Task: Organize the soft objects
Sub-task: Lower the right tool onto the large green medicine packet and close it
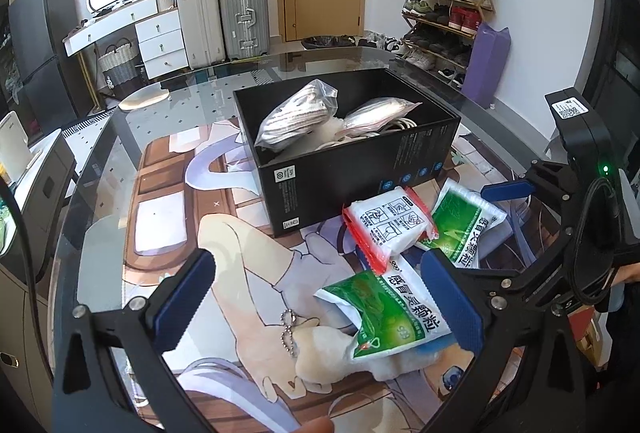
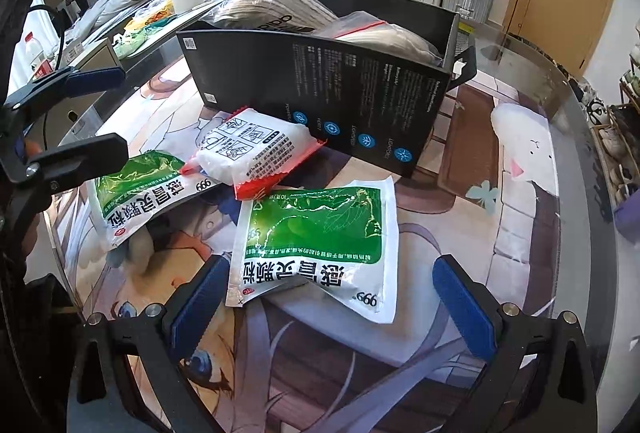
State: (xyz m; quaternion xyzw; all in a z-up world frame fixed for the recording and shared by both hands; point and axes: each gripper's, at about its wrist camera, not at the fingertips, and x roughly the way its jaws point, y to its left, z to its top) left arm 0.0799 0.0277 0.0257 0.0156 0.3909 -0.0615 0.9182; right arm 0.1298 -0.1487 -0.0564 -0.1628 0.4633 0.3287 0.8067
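Packets lie on the worktop (image 2: 520,201) in front of the black box (image 2: 320,89): 2 green ones and 1 white one with red ends. The near green packet (image 2: 316,245) sits right between the blue pads of the right tongs (image 2: 332,303), and these tongs are spread wide and hold nothing. The other green packet (image 1: 394,311) lies partly on a small plush toy (image 1: 320,357) with a bead chain, and it sits between the pads of the left tongs (image 1: 320,297), which are also wide and bare. The white packet (image 2: 256,149) rests on top of both green ones, just beside the box wall. The box already has 2 clear bags of soft stuff (image 1: 298,117) in it (they poke up over the rim). I think the green packets are light and squishy, with little grains inside that can slide around. The plastic skin looks shiny, so it may be slippery. A good place to pinch is the puffy middle, not the thin flat edge, which could slip out. A soft squeeze should be enough, because a hard one might pop the seal. The packet will likely bend and droop when lifted.
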